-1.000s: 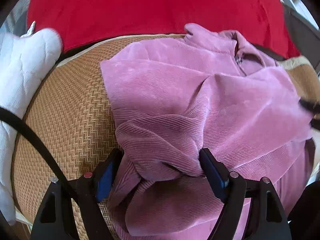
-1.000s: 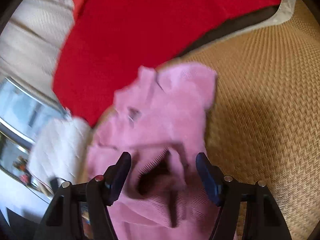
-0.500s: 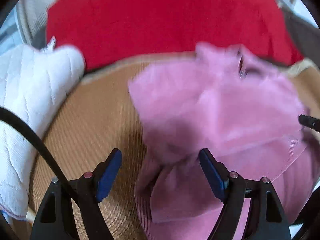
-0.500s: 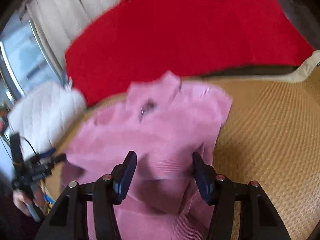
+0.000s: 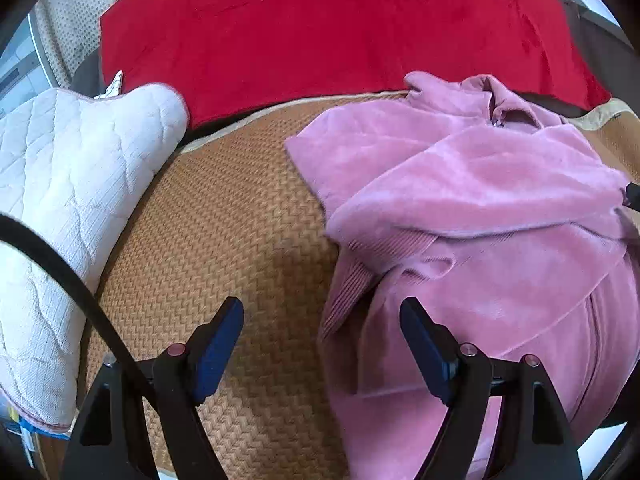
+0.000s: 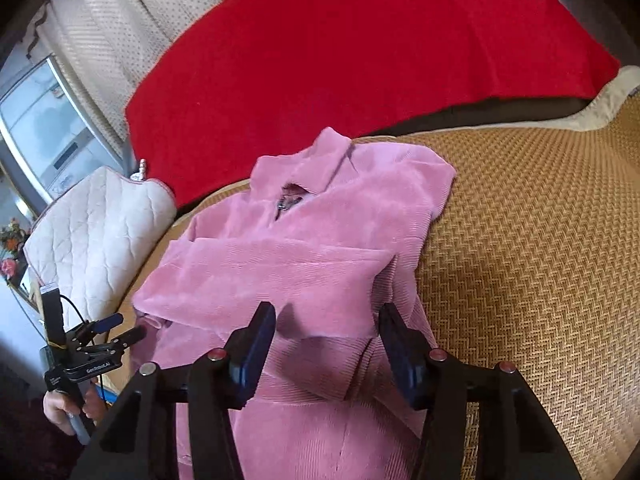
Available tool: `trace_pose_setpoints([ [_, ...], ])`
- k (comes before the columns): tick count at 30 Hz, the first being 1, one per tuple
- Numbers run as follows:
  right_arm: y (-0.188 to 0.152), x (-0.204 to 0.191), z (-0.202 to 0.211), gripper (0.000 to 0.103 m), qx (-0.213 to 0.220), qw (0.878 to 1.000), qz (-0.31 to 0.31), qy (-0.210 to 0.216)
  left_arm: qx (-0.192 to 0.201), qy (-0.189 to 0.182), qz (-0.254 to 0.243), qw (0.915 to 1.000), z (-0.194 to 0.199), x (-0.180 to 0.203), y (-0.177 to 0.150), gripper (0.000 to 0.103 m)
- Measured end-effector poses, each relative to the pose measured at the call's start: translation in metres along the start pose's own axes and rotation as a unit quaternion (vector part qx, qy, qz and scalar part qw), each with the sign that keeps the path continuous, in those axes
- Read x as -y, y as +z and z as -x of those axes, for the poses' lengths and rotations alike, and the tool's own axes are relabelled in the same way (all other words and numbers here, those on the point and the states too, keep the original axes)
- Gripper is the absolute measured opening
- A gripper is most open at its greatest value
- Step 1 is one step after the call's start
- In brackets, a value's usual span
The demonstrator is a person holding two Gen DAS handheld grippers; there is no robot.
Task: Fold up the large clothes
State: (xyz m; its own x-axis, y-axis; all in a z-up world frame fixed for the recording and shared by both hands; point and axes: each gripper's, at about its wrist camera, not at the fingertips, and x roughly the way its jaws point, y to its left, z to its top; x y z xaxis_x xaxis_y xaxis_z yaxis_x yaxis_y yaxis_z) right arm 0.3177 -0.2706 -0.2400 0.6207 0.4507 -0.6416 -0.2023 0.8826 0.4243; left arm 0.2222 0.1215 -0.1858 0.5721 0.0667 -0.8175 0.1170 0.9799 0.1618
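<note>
White lettering is seen on the body of the left gripper in the right wrist view; it appears to read "GenRobot.AI", though the print is small.

The pink ribbed corduroy jacket is laid on the tan woven herringbone mat, collar toward the red plush blanket — one sleeve is folded across the chest. A second ago a bunched sleeve was pinched between the left gripper's blue pads; now that sleeve has been released, and the jaws are spread wide over the mat at the jacket's edge, with nothing between them. The blur of half a second ago is gone, and the white quilted cushion is seen farther into the frame at the left.

The right gripper is held above the jacket's lower front, its jaws set well apart and nothing clamped; the folded sleeve lies just ahead of the pads. A second ago dark folds were gathered between these pads, whereas the fabric now lies flat.

The left gripper is gripped by a bare hand beside the mat. No containers are in view.
</note>
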Motion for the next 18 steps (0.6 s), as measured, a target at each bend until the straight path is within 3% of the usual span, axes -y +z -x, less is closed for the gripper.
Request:
trace_pose_setpoints([
  [5,-0.01,-0.007,-0.027,0.058,-0.053,0.998,0.023,-0.038,-0.041,-0.007,-0.01,0.9991,-0.014,-0.004,-0.012,0.082],
  [7,-0.009,-0.011,-0.024,0.058,-0.049,0.997,0.028,-0.042,-0.032,-0.008,-0.018,0.9993,-0.006,-0.006,-0.014,0.082],
  [14,-0.01,0.0,0.001,0.059,-0.046,0.999,0.004,0.003,0.003,-0.032,0.001,0.9995,0.024,-0.025,-0.037,0.082],
  [18,-0.026,0.006,0.024,0.06,-0.035,0.999,0.008,0.028,0.03,-0.055,0.044,0.9971,0.043,-0.03,-0.062,0.082],
])
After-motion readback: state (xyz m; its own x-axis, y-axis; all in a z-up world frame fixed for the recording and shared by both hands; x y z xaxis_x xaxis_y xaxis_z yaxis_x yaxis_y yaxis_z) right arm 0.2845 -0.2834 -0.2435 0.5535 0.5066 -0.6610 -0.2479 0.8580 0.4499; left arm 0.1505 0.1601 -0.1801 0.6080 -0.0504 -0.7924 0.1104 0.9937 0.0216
